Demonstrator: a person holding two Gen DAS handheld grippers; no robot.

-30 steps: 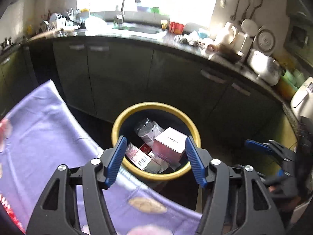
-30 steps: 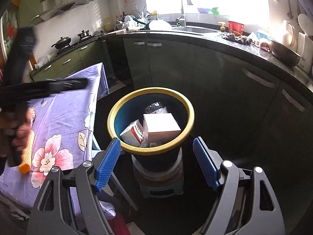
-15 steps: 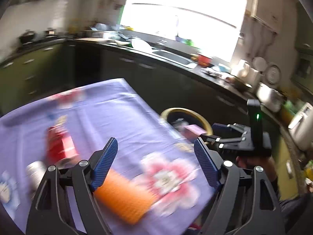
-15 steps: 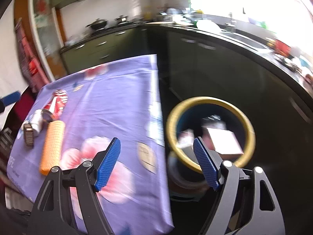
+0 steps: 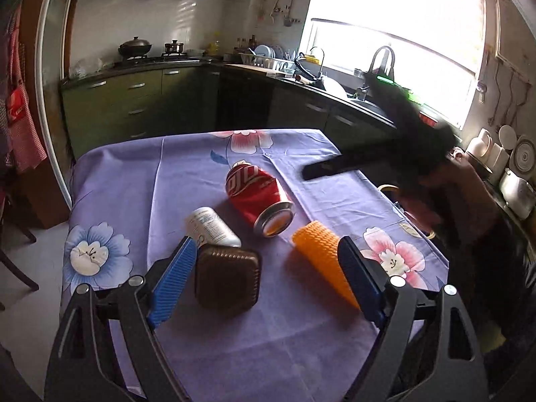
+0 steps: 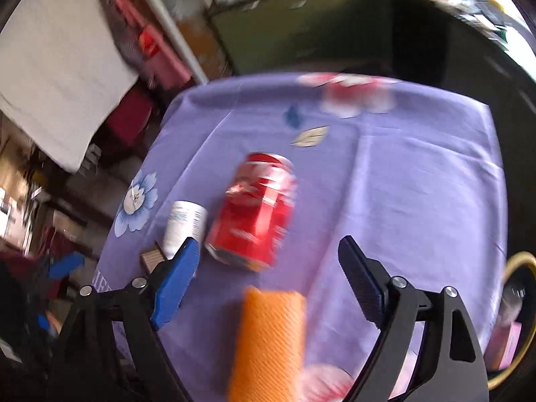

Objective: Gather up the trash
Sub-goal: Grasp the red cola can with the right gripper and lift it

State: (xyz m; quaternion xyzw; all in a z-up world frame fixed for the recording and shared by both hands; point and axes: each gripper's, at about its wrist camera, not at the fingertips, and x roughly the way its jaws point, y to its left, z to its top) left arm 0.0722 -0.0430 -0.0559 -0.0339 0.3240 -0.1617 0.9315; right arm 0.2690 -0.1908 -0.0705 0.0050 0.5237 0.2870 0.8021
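On the purple flowered tablecloth lie a crushed red can, a white bottle with a brown square cap, and an orange mesh roll. My left gripper is open and empty, hovering over the cap and the roll. My right gripper is open and empty above the orange roll, with the red can and the white bottle just beyond. The right gripper also shows blurred in the left wrist view. The yellow-rimmed bin stands off the table's right edge.
Green kitchen cabinets and a dark counter with a sink run behind the table. A stove with pots is at the back left. A pink box lies in the bin. Red cloth hangs at the left.
Both grippers swung from over the bin to the table. The can, bottle and orange roll now lie under them. Both stayed open and empty.
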